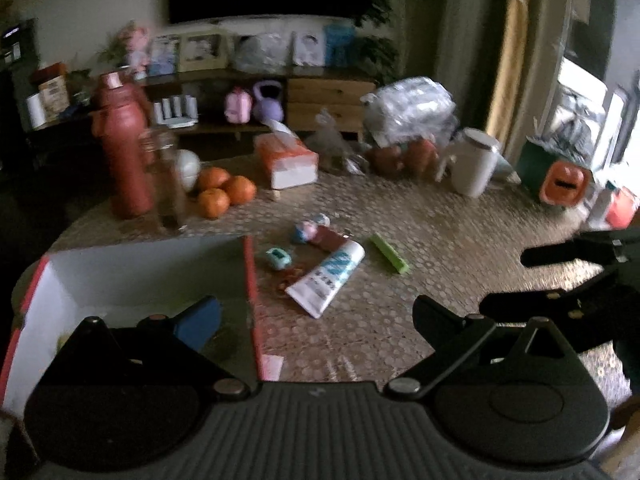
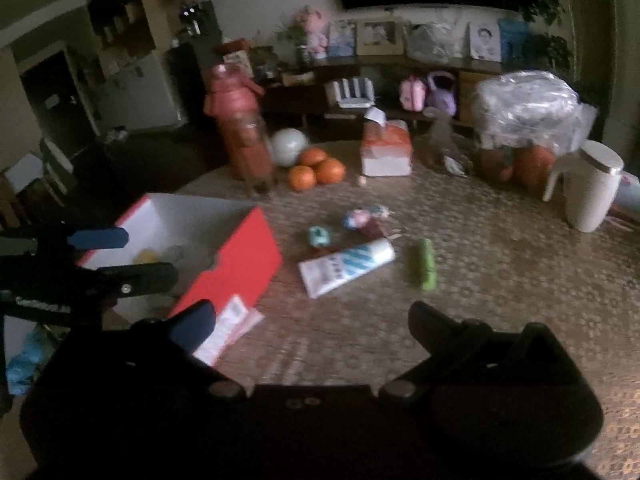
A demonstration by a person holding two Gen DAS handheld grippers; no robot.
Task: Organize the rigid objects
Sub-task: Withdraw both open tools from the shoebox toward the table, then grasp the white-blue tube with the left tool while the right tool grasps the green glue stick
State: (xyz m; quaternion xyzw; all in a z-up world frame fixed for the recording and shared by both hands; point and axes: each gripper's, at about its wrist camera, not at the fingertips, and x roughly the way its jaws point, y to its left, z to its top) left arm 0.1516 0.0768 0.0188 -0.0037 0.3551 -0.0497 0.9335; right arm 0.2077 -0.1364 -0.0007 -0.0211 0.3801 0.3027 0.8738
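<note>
From the left wrist view, the left gripper [image 1: 316, 316] hangs with its fingers spread wide and nothing between them, one blue-padded finger over the open white inside of the red box [image 1: 250, 280], the other over the bare table [image 1: 460, 216]. Loose on the table just beyond the box lie a small teal gadget [image 1: 278, 258], a white tube [image 1: 328, 276] with blue stripes, a green stick [image 1: 390, 253] and a little pink-and-blue thing [image 1: 306, 230] — all apart from both grippers. At the right edge the right gripper [image 1: 560, 276] shows with its fingers parted and empty. From the right wrist view, the right gripper's own fingers are likewise spread over bare table, short of the tube [image 2: 346, 266] and the green stick [image 2: 425, 264]; the box [image 2: 240, 264] stands to the left, with something small and yellowish inside, too dim to name. It looks like a pause between placements — the next move calls for reaching forward to one loose item, probably the tube or stick, closing squarely across its narrow width, then carrying it over the box wall.
</note>
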